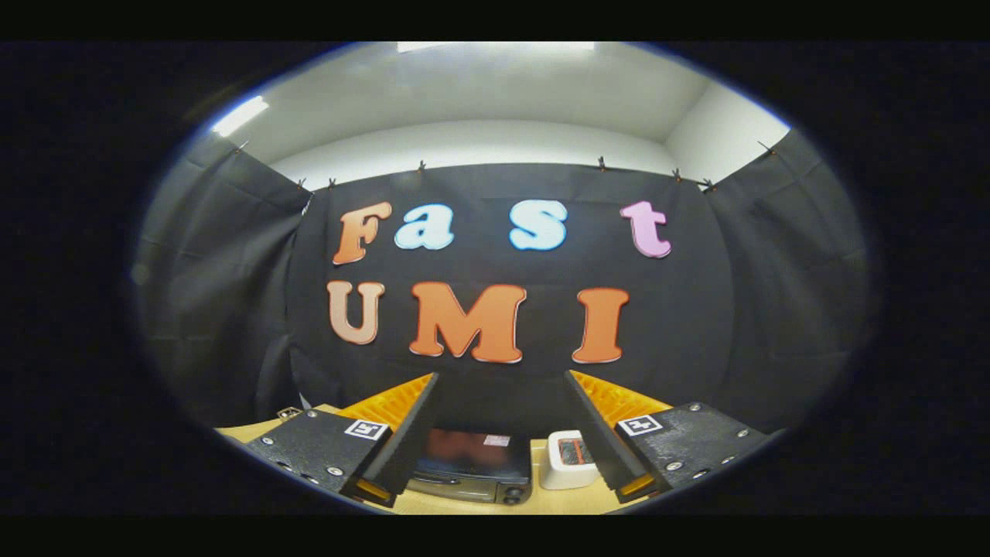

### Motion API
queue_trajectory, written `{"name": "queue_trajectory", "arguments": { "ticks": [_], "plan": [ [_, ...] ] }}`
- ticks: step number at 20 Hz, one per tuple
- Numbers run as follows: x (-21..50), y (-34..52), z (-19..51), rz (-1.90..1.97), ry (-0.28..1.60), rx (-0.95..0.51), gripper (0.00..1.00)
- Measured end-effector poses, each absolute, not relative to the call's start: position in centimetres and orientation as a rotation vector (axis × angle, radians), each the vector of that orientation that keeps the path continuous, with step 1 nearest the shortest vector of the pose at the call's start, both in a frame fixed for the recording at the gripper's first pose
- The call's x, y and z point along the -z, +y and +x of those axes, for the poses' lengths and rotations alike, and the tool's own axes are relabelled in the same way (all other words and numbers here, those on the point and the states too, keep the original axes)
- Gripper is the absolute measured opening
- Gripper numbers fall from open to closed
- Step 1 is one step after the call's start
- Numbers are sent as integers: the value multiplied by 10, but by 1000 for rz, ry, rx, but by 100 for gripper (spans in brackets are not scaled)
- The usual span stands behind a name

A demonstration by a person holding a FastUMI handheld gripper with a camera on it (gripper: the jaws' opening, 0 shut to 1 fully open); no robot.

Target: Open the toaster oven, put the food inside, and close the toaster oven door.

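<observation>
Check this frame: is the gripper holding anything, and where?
Nothing is held. The gripper is open, fingers spread apart, with the toaster oven and a small white container on the table beyond them.

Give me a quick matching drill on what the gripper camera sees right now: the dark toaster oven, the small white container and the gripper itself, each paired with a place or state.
Things:
1. dark toaster oven with glass door
2. small white container with reddish top
3. gripper

Places or states:
A. on the light wooden table, beside its right finger
B. fingers spread apart, holding nothing
C. on the table below and between the fingers, door apparently closed

Pairs: 1-C, 2-A, 3-B
</observation>
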State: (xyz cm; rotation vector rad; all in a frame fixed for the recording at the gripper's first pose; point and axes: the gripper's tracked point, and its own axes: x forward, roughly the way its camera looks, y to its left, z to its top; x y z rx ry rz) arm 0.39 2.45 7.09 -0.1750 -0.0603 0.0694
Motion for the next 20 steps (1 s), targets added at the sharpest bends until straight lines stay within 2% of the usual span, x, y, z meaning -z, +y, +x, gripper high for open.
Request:
{"name": "queue_trajectory", "arguments": {
  "ticks": [11, 20],
  "plan": [
    [-153, 23, -37, -167, -258, -94, 95],
    [-158, 18, -45, -167, -276, -78, 96]
  ]
}}
